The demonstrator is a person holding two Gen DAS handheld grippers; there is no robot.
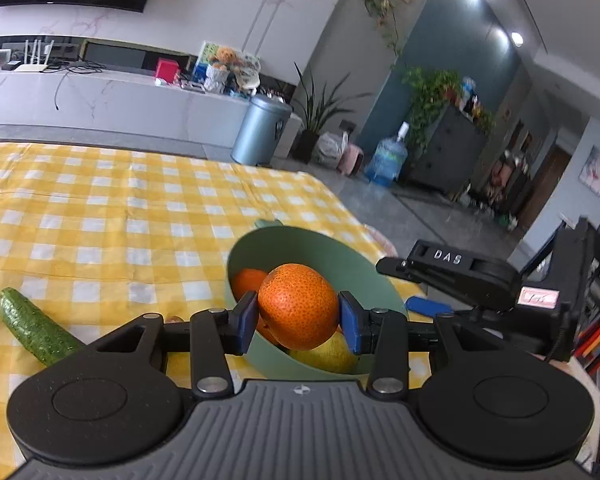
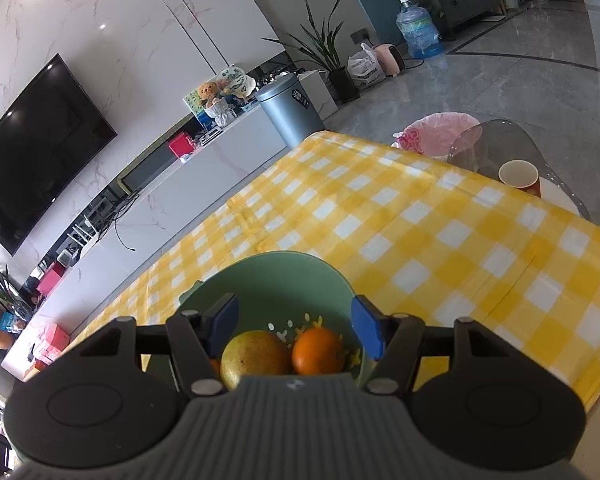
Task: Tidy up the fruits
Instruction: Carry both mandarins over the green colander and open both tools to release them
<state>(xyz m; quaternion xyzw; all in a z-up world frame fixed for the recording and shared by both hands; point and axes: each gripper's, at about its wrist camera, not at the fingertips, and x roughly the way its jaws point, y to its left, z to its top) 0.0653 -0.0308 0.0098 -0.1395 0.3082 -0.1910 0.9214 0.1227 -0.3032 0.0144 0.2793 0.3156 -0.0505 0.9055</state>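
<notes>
Green and warty, a cucumber (image 1: pixel 36 326) lay at the lower left of my left-hand view on the yellow checked cloth (image 1: pixel 100 208), untouched. Right of it, at centre, my left gripper (image 1: pixel 299 316) pinched an orange (image 1: pixel 298 306) between its blue pads (image 1: pixel 246 318), held above the green bowl (image 1: pixel 356 268). I judged the fruit firm-skinned, light and round, so liable to roll; the hold across its widest part looked sound, and a harder squeeze would bruise it. Further right, my other tool showed as a black arm at the frame's edge.

In my right-hand view, my right gripper (image 2: pixel 294 330) stood spread over the bowl, nothing between its pads. Below it, lower centre, a yellow-green pear (image 2: pixel 254 356) sat left of a second orange (image 2: pixel 318 350), the two close together inside the bowl. At right stood a paper cup (image 2: pixel 518 174).
</notes>
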